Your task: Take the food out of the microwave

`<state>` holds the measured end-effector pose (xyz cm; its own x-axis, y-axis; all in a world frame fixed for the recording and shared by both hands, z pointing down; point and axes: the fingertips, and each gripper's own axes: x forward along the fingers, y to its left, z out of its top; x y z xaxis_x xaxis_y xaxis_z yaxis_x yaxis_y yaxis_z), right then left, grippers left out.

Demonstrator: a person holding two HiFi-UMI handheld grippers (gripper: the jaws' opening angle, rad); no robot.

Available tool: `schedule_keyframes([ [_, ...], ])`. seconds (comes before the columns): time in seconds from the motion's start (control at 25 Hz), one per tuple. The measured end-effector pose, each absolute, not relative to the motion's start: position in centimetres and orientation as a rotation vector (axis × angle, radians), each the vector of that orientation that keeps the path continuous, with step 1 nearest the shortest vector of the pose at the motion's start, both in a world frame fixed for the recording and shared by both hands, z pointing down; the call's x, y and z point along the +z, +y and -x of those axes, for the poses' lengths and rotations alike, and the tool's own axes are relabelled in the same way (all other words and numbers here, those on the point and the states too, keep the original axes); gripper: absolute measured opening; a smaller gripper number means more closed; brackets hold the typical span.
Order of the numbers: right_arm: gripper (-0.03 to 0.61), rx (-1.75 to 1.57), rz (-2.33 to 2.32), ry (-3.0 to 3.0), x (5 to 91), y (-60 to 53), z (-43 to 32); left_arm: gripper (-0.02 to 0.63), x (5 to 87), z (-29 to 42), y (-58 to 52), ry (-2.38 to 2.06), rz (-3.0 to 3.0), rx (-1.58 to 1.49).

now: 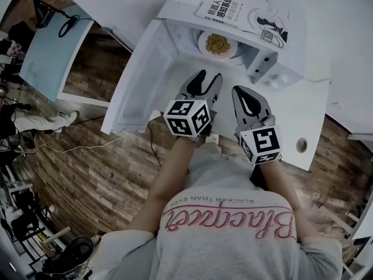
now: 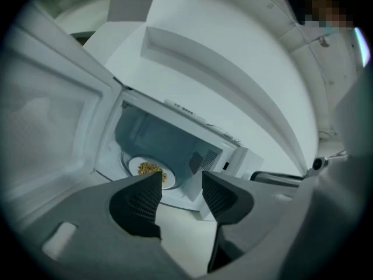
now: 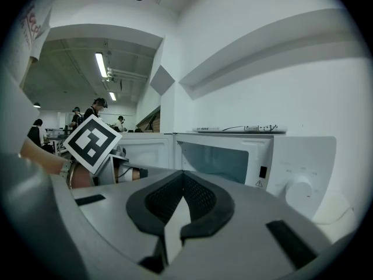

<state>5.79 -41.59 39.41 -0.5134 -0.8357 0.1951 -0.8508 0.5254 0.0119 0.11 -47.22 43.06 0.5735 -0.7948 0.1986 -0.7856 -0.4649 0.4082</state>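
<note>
Both left gripper (image 1: 210, 76) jaws wide apart, nothing between; right gripper (image 1: 239, 92) pinched closed, empty. Each hangs just outside microwave (image 1: 278, 70). Inside microwave sits plate of food (image 1: 217, 44), door (image 1: 140, 77) swung open. We keep left gripper level, straddle plate rim, clamp, draw out flat. Head view shows booklet (image 1: 245, 10) atop microwave; right gripper view misses plate, shows knob (image 3: 301, 191).
</note>
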Motion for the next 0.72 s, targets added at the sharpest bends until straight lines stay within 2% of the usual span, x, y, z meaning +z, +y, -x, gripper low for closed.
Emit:
schedule_keyframes([
  [0.72, 0.011, 0.213, -1.466, -2.506, 42.8, -47.0, -5.9, 0.207, 53.4, 0.5, -57.1, -1.088, -1.717, -0.245],
])
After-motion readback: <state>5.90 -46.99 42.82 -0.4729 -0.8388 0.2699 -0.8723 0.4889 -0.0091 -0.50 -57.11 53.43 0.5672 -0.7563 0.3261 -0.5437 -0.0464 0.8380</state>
